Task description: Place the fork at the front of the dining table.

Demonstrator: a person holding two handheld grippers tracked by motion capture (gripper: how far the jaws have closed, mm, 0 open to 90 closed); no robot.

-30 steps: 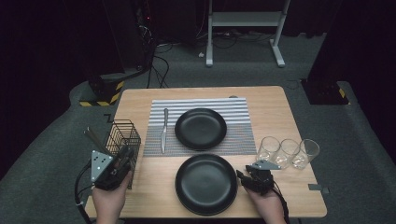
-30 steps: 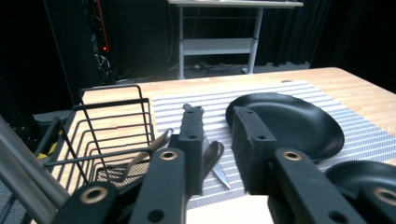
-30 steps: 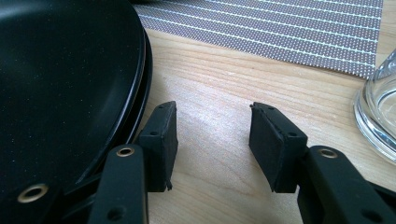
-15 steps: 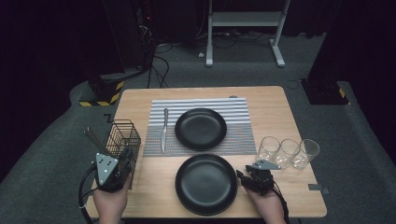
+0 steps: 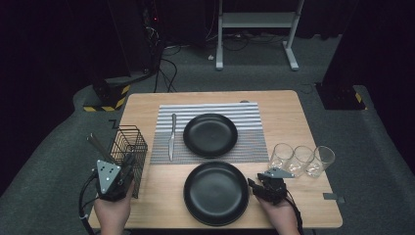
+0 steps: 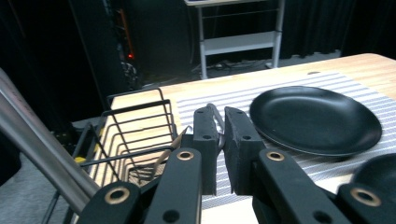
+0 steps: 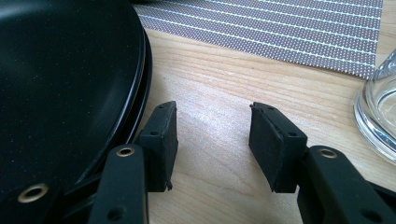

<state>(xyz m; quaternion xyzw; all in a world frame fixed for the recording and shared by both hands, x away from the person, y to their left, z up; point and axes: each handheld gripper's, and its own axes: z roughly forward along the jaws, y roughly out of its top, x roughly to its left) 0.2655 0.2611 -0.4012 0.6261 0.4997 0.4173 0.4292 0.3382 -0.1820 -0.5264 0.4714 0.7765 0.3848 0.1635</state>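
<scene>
My left gripper [image 5: 128, 162] hangs at the near left of the table, right beside a black wire basket [image 5: 131, 142]. Its jaws [image 6: 220, 114] are shut with only a sliver between the pads and nothing in them. Grey cutlery handles [image 5: 99, 146] stick out of the basket. My right gripper [image 5: 254, 188] rests low on the wood by the right rim of the near black plate [image 5: 215, 193]. It [image 7: 212, 112] is open and empty, its left pad almost against the plate's rim [image 7: 140, 70].
A second black plate [image 5: 210, 134] and a knife [image 5: 171, 137] lie on a striped placemat [image 5: 249, 115]. Three clear glasses [image 5: 301, 159] stand in a row at the right, the closest glass [image 7: 378, 116] just right of my right gripper.
The left gripper has shifted and turned slightly beside the basket. The right gripper has stayed where it was.
</scene>
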